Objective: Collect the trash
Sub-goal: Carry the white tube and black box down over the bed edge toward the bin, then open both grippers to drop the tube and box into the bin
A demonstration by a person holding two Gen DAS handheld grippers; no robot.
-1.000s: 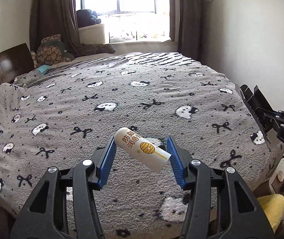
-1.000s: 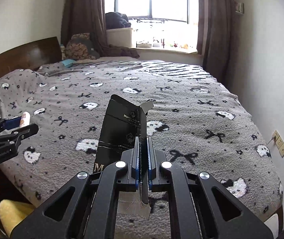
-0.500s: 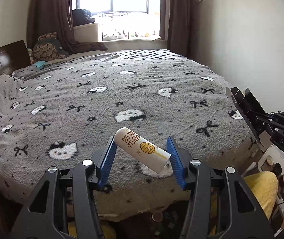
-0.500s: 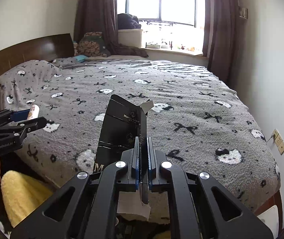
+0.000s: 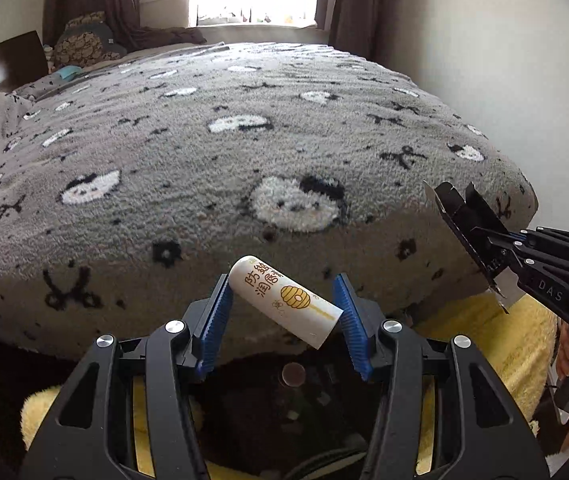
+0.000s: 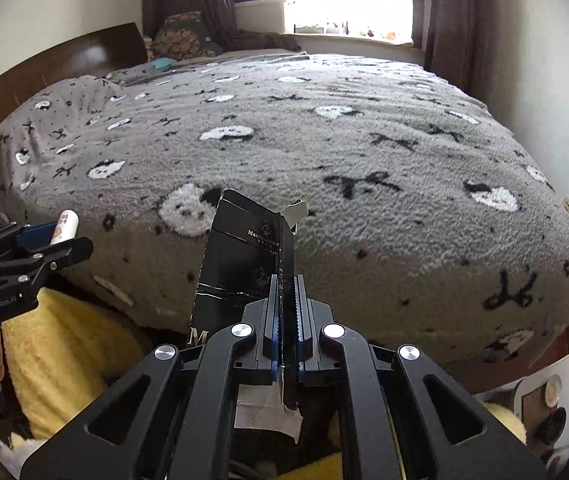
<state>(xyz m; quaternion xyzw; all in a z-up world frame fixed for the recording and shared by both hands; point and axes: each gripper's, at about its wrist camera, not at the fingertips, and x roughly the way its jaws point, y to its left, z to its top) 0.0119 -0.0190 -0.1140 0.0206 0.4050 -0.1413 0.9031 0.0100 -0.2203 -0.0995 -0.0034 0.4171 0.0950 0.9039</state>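
Note:
A white tube printed with a yellow beehive lies slantwise between the blue pads of my left gripper, which is shut on it just off the near edge of the bed. Seen from the right wrist, this gripper and the tube sit at the far left. My right gripper is shut on a flattened black carton that stands up from its jaws. From the left wrist view, that gripper and the carton hang at the right edge.
A bed under a grey fleece blanket fills both views, with a dark headboard at the left. Yellow fluffy fabric flanks a dark hollow holding small bits below the left gripper. A white device stands low right.
Both grippers have sunk and drawn back from above the blanket to the bed's near edge. The yellow fabric and dark hollow have come into view. Neither grip has changed.

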